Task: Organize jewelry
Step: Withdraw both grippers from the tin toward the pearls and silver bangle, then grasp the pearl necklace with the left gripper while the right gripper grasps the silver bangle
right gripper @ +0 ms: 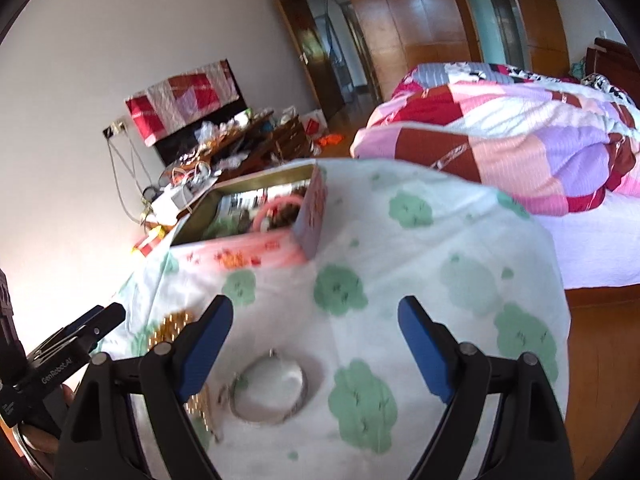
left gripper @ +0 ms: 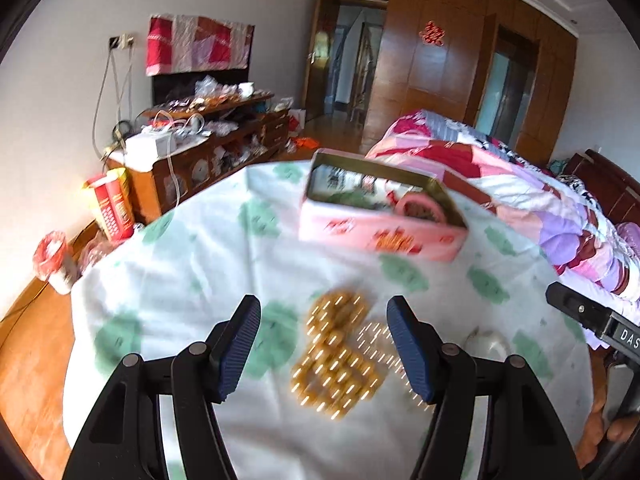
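Note:
Gold bead bracelets (left gripper: 336,352) lie in a heap on the white cloth with green patches (left gripper: 180,264), between the fingers of my open left gripper (left gripper: 324,340), which hovers just above them, empty. A silver bangle (right gripper: 272,392) lies on the same cloth (right gripper: 420,248), between and below the fingers of my open, empty right gripper (right gripper: 316,344). The bangle shows faintly in the left wrist view (left gripper: 492,344). An open pink tin box (left gripper: 376,216) holding a pink bangle and dark beads stands behind the jewelry; it also shows in the right wrist view (right gripper: 256,224).
A bed with a patchwork quilt (left gripper: 520,192) lies to the right. A cluttered wooden cabinet (left gripper: 208,140) stands at the left wall. Red boxes (left gripper: 112,208) and a white bin (left gripper: 56,260) stand on the wooden floor left of the table. The table edge drops off on all sides.

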The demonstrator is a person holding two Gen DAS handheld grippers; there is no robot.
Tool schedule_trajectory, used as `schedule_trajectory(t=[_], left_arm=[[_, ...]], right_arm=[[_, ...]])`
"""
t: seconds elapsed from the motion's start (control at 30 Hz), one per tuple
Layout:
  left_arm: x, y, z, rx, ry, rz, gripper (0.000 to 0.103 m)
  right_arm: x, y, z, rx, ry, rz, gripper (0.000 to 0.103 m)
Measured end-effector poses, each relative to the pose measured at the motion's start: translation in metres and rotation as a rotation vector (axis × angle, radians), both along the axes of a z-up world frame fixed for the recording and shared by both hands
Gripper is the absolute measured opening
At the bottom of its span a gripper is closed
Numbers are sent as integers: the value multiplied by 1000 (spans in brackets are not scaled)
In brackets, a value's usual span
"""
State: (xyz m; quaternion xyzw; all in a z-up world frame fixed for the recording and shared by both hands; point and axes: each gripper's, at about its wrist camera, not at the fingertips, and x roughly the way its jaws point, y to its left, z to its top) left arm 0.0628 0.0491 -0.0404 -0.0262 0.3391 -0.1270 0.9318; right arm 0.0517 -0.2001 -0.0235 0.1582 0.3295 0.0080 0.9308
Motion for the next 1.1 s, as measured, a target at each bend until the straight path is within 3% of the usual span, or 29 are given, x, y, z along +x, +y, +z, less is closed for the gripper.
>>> schedule_trajectory(t=[0.33, 0.63, 0.93, 1.1], left_arm=[[-18, 21, -24, -5, 67, 6, 66], [-21, 23, -20, -5, 38, -1, 66], [-18, 33, -22, -3, 52, 26, 66], [-17, 36, -21, -22, 53, 31, 66]], right_arm=[[-5, 25, -22, -71, 113, 116, 87], [0, 40, -33, -123, 178, 181, 87], [14, 70, -47, -262, 275, 264, 87], [9, 64, -48, -252, 288, 273, 87]])
